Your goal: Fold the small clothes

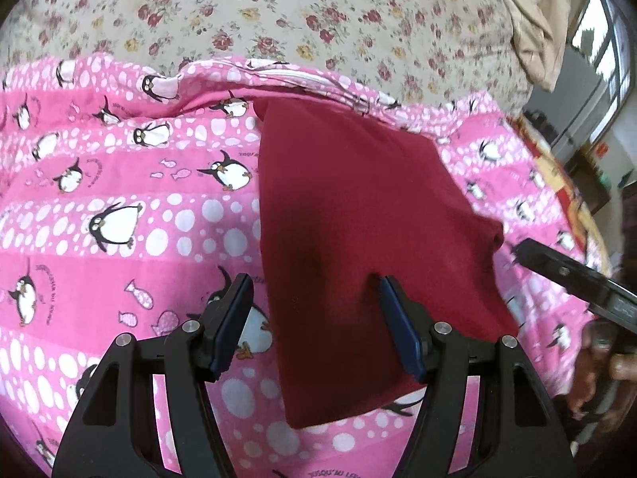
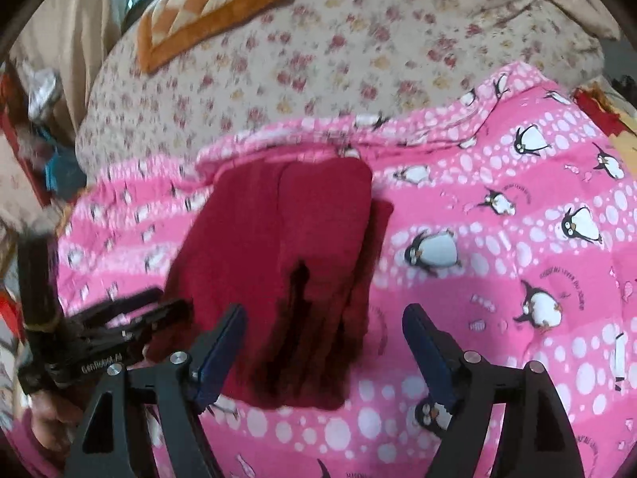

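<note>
red garment: soft, light, limp; best pinched at a near corner | left gripper: spread, empty | right gripper: spread, empty

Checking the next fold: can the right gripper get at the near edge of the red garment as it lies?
Probably yes. The right gripper is open just above the red garment, whose near edge lies flat and bare on the penguin blanket. The left gripper, also open, sits off to the side, not across it.
</note>
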`<action>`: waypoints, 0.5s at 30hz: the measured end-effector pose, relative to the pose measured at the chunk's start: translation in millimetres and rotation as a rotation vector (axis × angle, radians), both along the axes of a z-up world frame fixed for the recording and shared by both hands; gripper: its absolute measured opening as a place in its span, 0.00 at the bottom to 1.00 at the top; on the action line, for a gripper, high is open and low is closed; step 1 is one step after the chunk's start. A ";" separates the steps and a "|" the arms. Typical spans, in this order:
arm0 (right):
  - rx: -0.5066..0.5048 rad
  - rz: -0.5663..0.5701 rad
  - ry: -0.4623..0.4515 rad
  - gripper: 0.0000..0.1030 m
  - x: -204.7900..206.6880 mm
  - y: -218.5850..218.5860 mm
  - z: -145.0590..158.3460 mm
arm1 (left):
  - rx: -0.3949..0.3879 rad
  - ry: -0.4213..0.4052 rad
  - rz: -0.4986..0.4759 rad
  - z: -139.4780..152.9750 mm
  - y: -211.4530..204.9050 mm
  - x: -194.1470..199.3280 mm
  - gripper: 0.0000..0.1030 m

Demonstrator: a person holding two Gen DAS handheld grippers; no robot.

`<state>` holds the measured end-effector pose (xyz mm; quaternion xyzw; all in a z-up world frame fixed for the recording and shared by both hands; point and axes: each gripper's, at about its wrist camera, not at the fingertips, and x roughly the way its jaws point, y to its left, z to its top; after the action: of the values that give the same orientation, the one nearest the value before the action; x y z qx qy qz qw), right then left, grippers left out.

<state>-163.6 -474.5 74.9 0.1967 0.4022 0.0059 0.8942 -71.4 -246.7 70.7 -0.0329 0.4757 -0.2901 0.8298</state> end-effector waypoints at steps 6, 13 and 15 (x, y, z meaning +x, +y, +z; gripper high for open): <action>0.108 -0.024 0.041 0.77 41.0 -15.3 -19.3 | -0.100 0.093 -0.021 -4.7 0.6 21.1 0.72; 0.224 0.014 0.080 0.83 77.9 -28.5 -55.7 | -0.164 0.175 -0.042 -23.0 -4.1 47.9 0.76; 0.250 0.036 0.078 0.86 84.2 -29.5 -64.1 | -0.178 0.207 -0.062 -30.8 -9.2 55.8 0.76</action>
<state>-79.4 -503.9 10.7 0.2996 0.4364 0.0644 0.8460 -15.6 -255.9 40.0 -0.1213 0.5321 -0.3516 0.7606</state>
